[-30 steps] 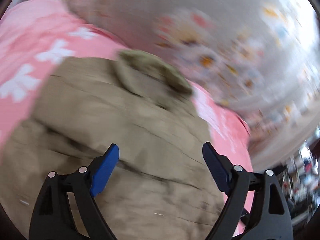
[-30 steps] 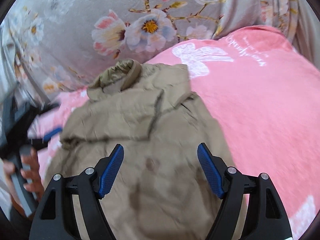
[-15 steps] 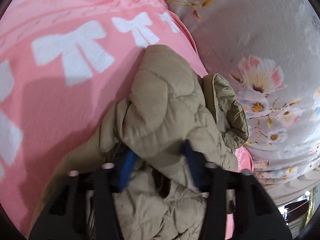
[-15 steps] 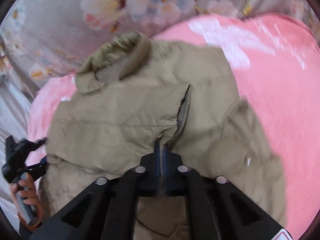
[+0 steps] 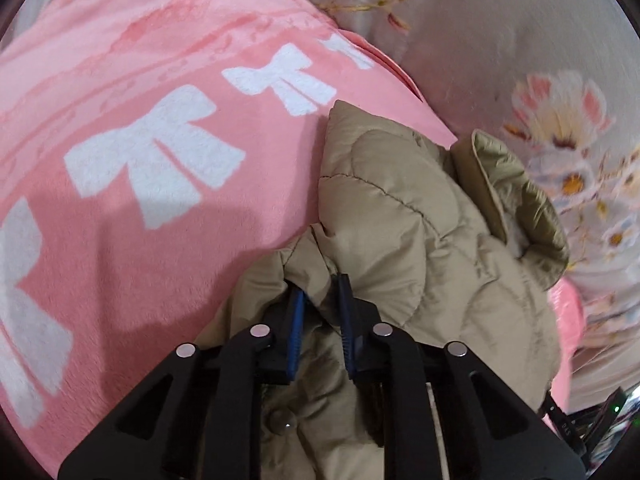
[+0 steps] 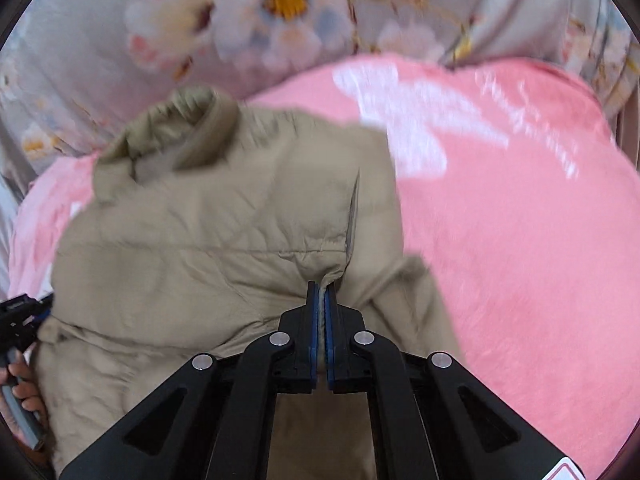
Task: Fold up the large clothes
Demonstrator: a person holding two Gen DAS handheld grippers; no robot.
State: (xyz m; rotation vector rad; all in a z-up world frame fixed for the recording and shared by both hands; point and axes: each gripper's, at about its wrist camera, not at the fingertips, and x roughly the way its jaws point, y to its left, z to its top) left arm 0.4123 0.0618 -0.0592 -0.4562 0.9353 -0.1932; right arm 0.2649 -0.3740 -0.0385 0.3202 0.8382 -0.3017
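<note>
The tan padded jacket [image 6: 208, 248] lies on the pink blanket [image 6: 520, 240] of the bed, collar toward the floral pillow [image 6: 240, 32]. Left gripper [image 5: 320, 300]: jaws have just been closing and now pinch a thick bunch of jacket fabric at its left edge. Right gripper [image 6: 321, 304]: clamped tight on a thin seam fold. Risk: the slick, puffy shell may slip from the left grip during lifting, giving an uneven fold.
</note>
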